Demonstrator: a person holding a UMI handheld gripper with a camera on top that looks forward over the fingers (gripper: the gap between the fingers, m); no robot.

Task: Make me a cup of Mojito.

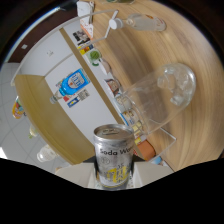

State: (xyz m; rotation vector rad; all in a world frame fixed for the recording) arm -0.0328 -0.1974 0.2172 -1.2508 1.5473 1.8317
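Tongs [116,181] are gripping the silver soda-water can [115,155] by its mid-body, tilting toward the clear ice-filled glass [160,97] just beyond on the wooden bench [200,45]; thin-walled, slick, probably dentable.

Shiny metal soda can [115,156], clear glossy glass [159,99], matt wood-grain counter [200,45]

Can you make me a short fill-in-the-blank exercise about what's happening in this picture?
1. The tongs are shut on a silver ____ can.
2. Beyond the can stands a clear plastic cup holding ____.
3. The cup rests on a light ____ counter.

Missing words: soda water; ice; wooden
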